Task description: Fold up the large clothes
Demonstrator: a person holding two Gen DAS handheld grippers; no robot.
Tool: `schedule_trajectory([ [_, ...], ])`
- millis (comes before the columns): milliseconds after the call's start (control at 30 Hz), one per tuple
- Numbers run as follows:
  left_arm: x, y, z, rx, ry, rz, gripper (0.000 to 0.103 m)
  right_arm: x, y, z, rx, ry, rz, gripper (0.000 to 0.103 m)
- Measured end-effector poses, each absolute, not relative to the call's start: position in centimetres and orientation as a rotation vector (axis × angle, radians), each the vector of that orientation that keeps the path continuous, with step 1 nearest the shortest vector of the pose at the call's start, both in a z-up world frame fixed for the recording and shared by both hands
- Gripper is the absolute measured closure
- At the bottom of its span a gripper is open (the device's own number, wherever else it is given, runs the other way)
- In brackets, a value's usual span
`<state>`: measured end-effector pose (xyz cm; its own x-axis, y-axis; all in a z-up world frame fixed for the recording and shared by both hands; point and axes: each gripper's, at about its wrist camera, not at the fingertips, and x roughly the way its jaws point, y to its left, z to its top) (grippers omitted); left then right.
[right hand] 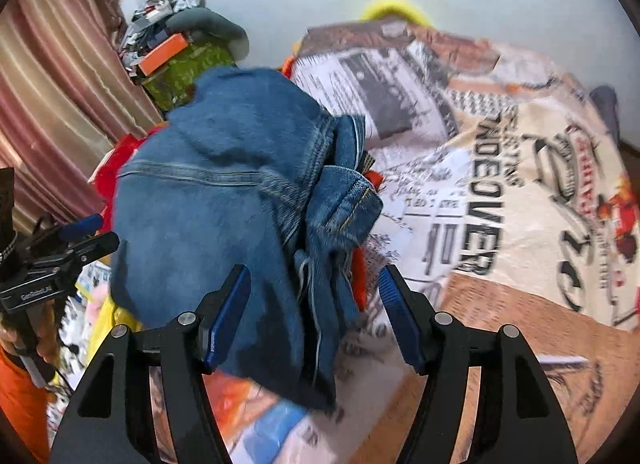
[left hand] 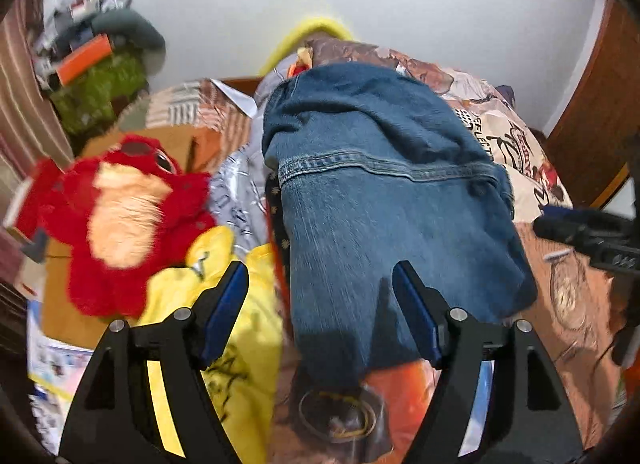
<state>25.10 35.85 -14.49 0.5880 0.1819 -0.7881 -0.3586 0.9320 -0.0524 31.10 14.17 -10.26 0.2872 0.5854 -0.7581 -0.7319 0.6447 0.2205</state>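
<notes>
A blue denim garment lies folded in a heap on a bed with a printed cover. It also shows in the right wrist view, its loose seamed edges bunched on the right side. My left gripper is open and empty, just above the denim's near edge. My right gripper is open and empty over the denim's near right part. The right gripper also shows at the right edge of the left wrist view; the left gripper appears at the left of the right wrist view.
A red plush toy and a yellow cloth lie left of the denim. A cluttered pile stands at the back left by a striped curtain. The printed bed cover spreads to the right. A wooden panel stands at the far right.
</notes>
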Motion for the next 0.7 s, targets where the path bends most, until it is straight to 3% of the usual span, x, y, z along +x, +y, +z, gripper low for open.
schedule_trajectory([
  [433, 12.6, 24.4, 1.3, -0.093, 0.446, 0.308, 0.029, 17.9, 5.1, 4.3, -0.033, 0.457, 0.989, 0.040],
  [700, 4.6, 16.5, 5.1, 0.012, 0.191, 0.342, 0.029, 10.0, 0.0, 7.9, 0.044, 0.201, 0.993, 0.040],
])
